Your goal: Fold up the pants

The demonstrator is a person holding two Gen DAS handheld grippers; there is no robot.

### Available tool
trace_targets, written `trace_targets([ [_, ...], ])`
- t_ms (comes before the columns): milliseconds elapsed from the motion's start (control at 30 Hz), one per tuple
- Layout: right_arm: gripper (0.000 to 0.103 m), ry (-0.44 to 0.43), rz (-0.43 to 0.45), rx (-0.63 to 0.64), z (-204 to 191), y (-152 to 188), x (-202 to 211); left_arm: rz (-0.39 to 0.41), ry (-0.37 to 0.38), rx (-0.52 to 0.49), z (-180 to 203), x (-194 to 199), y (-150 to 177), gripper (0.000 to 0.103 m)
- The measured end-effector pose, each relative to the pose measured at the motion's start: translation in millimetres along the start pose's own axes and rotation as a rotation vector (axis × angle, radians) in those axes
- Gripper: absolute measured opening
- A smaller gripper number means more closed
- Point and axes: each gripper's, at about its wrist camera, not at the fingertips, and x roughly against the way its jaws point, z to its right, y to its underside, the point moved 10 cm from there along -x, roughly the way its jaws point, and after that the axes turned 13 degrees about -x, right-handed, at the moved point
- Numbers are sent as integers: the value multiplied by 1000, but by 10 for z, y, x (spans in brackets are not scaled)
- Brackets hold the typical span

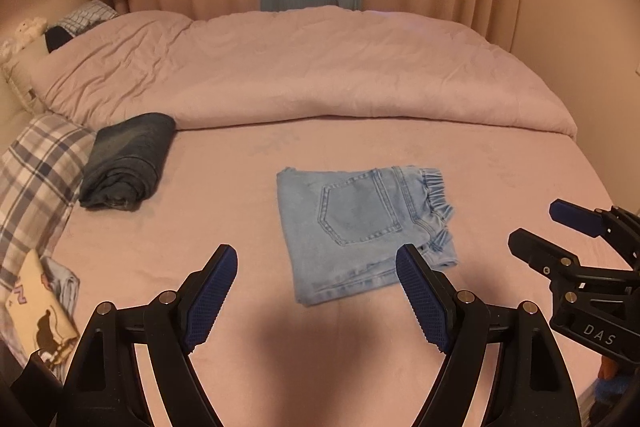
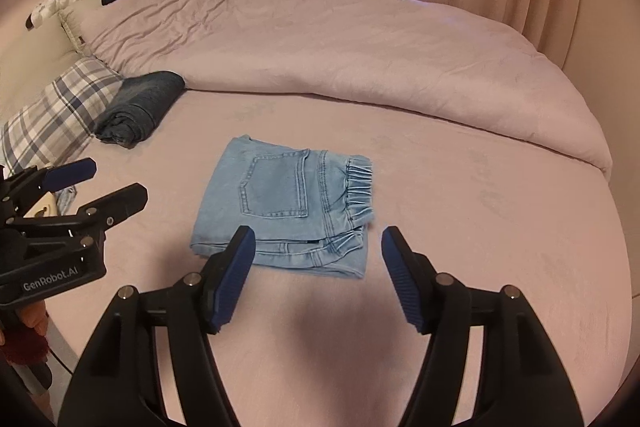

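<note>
Light blue denim pants [image 1: 360, 231] lie folded into a compact rectangle on the pink bed sheet, back pocket up and elastic waistband to the right. They also show in the right wrist view [image 2: 288, 203]. My left gripper [image 1: 316, 259] is open and empty, held above the sheet just in front of the pants. My right gripper [image 2: 318, 243] is open and empty, also just in front of the pants. The right gripper shows at the right edge of the left wrist view [image 1: 536, 227]; the left gripper shows at the left of the right wrist view [image 2: 116, 179].
A rolled dark denim garment [image 1: 128, 163] lies at the left beside a plaid pillow [image 1: 36, 171]. A folded pink duvet [image 1: 304, 79] covers the far half of the bed. Printed clothes [image 1: 40, 311] lie at the near left edge. Curtains hang behind.
</note>
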Motion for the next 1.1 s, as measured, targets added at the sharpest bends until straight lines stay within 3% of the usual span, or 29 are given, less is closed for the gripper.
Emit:
trace_targets([
  [467, 66, -11, 27, 7, -70, 54, 379, -1, -10, -19, 89, 231, 86, 82],
  [1100, 66, -20, 29, -5, -40, 85, 467, 3, -8, -32, 172, 314, 121, 82],
])
